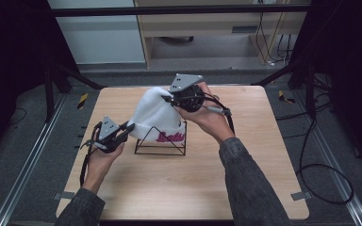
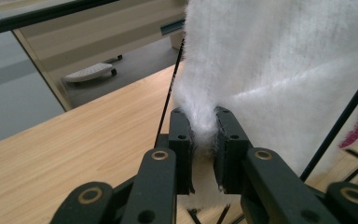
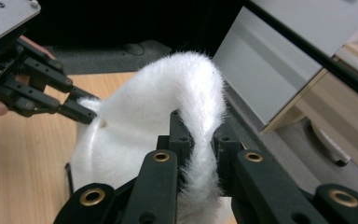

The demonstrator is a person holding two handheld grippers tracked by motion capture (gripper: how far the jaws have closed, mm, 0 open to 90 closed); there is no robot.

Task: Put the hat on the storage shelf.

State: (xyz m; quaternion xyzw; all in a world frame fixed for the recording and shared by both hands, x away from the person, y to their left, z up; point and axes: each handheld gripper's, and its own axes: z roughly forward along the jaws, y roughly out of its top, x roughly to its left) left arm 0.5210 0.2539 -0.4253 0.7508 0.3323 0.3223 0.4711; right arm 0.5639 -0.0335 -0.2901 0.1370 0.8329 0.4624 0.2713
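A fluffy white hat (image 1: 153, 115) with pink lettering (image 1: 170, 137) hangs over a black wire stand (image 1: 160, 146) in the middle of the table. My left gripper (image 1: 131, 127) is shut on the hat's lower left edge; in the left gripper view the white fabric (image 2: 204, 133) is pinched between the jaws. My right gripper (image 1: 168, 98) is shut on the hat's top right edge, with a fold of fabric (image 3: 200, 154) squeezed between its jaws. In the right gripper view the left gripper (image 3: 86, 110) bites the hat from the far left.
The light wooden table (image 1: 184, 183) has bare surface in front of and beside the stand. Black cables (image 1: 320, 165) lie on the floor to the right. A pale cabinet (image 1: 202, 28) stands beyond the far edge.
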